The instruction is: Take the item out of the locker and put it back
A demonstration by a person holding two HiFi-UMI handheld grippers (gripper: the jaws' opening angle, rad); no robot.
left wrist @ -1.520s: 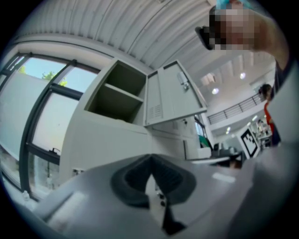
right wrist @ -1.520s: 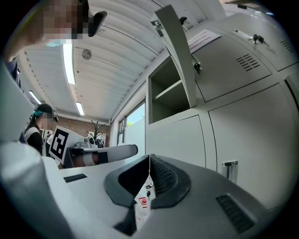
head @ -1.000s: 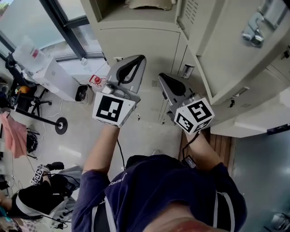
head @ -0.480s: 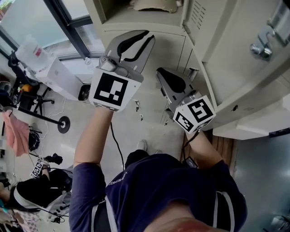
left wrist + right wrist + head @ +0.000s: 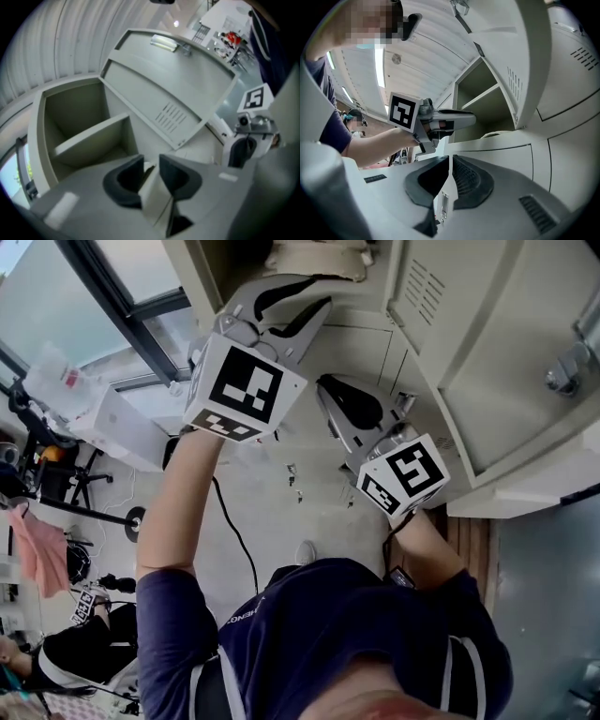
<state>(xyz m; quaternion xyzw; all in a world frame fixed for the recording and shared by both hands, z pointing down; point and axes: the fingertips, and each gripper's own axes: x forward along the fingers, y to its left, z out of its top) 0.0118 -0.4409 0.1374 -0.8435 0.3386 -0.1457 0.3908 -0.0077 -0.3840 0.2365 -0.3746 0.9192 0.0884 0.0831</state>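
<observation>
The left hand-held gripper (image 5: 325,292), jaws just opening with nothing between them, points into the open locker (image 5: 190,268). The cream item (image 5: 314,259) lies inside, just ahead. The right hand-held gripper (image 5: 324,388) hangs lower, jaws together.

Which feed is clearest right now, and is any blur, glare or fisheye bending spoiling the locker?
Head view: sharp, though the window washes out at upper left. Left gripper view: softest, slightly blurred, heavy fisheye bowing the locker door, black corners. Right gripper view: clearest up close, also fisheye, with a ceiling light glaring.
</observation>
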